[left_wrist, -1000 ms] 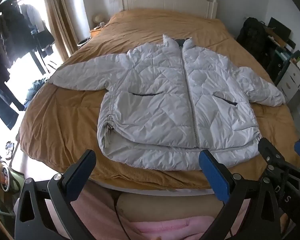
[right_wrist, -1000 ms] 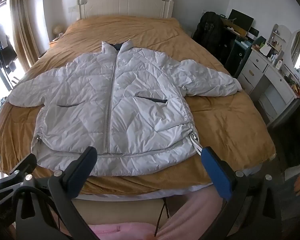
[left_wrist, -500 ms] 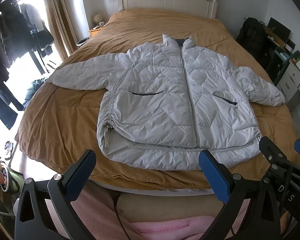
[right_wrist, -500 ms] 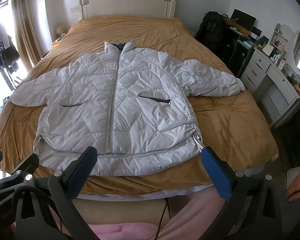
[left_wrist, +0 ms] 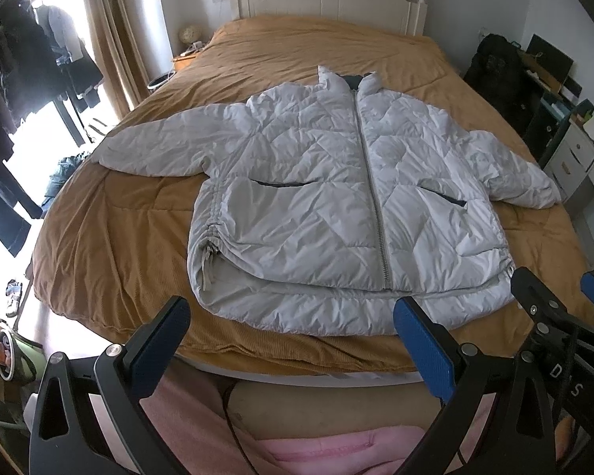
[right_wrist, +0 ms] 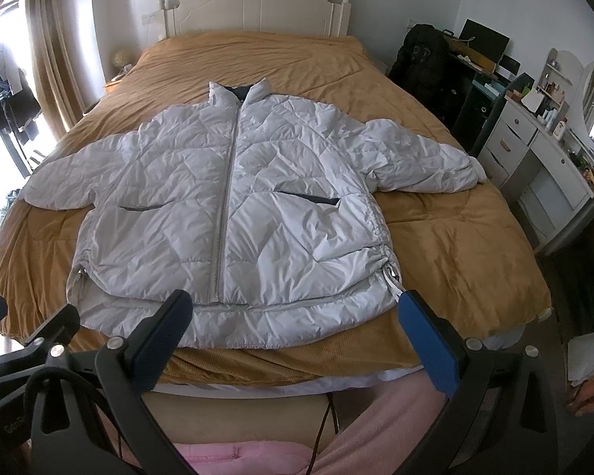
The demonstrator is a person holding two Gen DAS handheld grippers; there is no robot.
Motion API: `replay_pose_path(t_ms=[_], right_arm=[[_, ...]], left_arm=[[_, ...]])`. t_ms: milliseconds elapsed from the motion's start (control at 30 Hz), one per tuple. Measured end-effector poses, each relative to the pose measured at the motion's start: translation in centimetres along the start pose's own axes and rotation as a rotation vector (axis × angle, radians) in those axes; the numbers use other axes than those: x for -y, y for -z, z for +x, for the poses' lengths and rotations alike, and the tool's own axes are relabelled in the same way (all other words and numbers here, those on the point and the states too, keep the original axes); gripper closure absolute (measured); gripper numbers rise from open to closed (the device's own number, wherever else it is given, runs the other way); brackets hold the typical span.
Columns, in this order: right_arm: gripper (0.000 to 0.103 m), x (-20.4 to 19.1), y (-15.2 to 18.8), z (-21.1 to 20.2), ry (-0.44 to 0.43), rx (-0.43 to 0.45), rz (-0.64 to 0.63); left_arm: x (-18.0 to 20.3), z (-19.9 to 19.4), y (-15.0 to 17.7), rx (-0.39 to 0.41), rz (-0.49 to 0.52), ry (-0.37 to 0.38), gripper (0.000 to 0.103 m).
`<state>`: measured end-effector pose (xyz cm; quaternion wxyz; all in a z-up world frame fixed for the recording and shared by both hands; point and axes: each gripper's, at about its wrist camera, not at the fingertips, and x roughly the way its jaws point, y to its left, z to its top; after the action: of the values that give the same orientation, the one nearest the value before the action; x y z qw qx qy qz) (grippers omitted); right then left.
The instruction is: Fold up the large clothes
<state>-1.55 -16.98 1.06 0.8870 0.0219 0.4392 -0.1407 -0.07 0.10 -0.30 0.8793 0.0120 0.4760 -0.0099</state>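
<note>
A pale grey quilted puffer jacket (left_wrist: 336, 206) (right_wrist: 233, 206) lies flat and zipped on the bed, collar toward the headboard, both sleeves spread out sideways. Its hem reaches the near edge of the bed. My left gripper (left_wrist: 293, 340) hangs open above the foot of the bed, just short of the hem, nothing between its blue pads. My right gripper (right_wrist: 293, 332) is open too, held at the same distance before the hem. The right gripper's black frame (left_wrist: 550, 316) shows at the right of the left wrist view.
The bed carries a mustard-brown quilt (left_wrist: 111, 237) (right_wrist: 455, 245) and a white headboard (right_wrist: 257, 4). A white dresser with a mirror (right_wrist: 542, 146) and a black backpack (right_wrist: 419, 59) stand to the right. Dark clothes hang by the window (left_wrist: 23, 79) at left. Pink-clad legs (right_wrist: 336, 435) are below.
Both grippers have drifted slightly, so the jacket sits a little differently in each view. Jaws stay open and the jacket has not moved.
</note>
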Motion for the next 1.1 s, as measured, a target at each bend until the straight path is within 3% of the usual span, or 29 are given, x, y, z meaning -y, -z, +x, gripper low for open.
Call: replay_pose_path(t_ms=[1100], right_arm=[[0.000,-0.28,-0.19,0.03,-0.001,0.000,0.002]], left_arm=[[-0.39,0.11,-0.06,-0.004,-0.007,0.001,0.001]])
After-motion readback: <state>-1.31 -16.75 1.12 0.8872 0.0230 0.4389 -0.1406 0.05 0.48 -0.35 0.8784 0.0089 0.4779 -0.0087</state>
